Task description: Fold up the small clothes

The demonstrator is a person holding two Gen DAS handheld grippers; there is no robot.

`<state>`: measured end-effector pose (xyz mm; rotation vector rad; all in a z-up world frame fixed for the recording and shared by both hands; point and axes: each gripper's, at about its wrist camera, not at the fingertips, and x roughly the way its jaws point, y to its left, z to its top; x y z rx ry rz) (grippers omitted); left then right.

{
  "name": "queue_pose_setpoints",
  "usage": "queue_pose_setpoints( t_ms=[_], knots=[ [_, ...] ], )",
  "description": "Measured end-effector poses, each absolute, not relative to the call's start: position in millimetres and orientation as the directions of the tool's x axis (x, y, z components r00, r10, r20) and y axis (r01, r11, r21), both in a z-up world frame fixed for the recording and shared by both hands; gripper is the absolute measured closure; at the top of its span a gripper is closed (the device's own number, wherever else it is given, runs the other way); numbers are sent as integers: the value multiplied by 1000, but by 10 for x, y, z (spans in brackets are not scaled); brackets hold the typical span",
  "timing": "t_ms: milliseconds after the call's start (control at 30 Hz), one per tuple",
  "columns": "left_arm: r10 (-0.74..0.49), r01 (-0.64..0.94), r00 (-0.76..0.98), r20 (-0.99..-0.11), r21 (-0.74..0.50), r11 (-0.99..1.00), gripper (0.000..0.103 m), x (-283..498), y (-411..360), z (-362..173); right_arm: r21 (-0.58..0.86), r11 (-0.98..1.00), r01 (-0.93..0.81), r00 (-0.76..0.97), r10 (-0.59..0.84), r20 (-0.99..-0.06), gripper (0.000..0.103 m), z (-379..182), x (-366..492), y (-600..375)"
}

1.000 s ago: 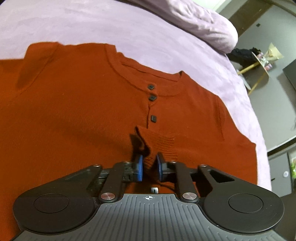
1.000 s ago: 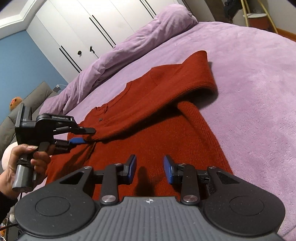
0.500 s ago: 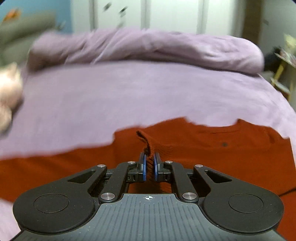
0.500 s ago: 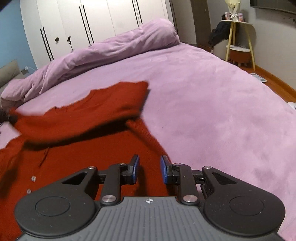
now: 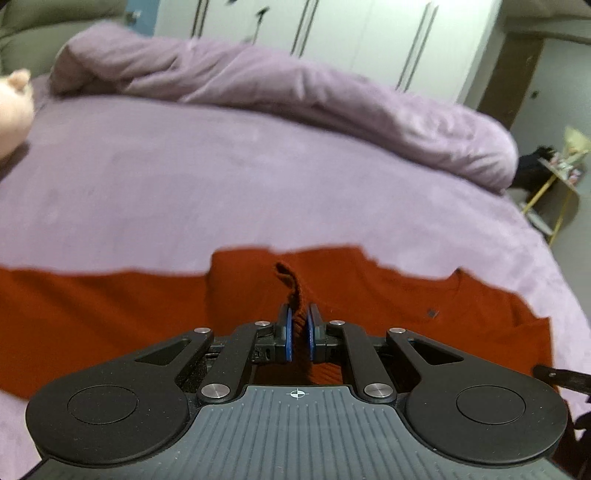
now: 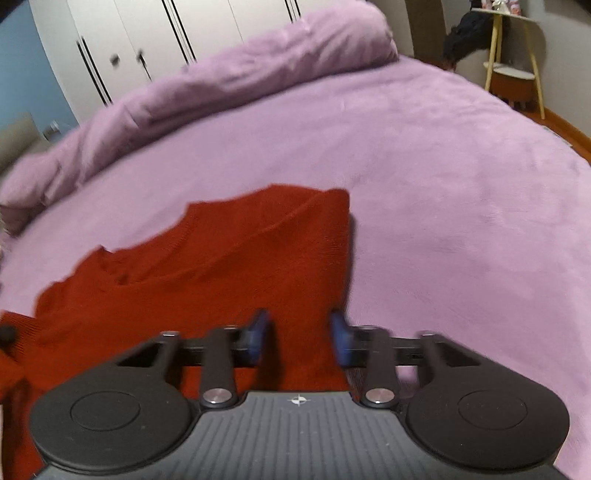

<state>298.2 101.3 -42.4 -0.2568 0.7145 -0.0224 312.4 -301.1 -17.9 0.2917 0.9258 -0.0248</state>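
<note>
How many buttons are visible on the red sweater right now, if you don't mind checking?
1: a dark button on the red sweater, right of the left gripper, below the neckline. Others may be hidden under the folded sleeve.

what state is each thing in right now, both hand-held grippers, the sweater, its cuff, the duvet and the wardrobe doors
left hand-held gripper: shut on the cuff
right hand-held gripper: open, holding nothing
sweater: lying on the bed, one sleeve folded across its front
cuff: pinched, sticking up between the fingers
duvet: bunched up along the far side
wardrobe doors: closed

Bedroom (bed [image 6: 424,155], wardrobe [image 5: 351,40])
</note>
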Motion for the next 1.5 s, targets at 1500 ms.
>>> queue_pose_setpoints(
  t_ms=[1500],
  knots=[
    [59, -49, 672, -738, 35, 998, 57, 3088, 365, -913, -413, 905, -102, 767, -193, -612, 87, -490, 2551, -2475]
  ],
)
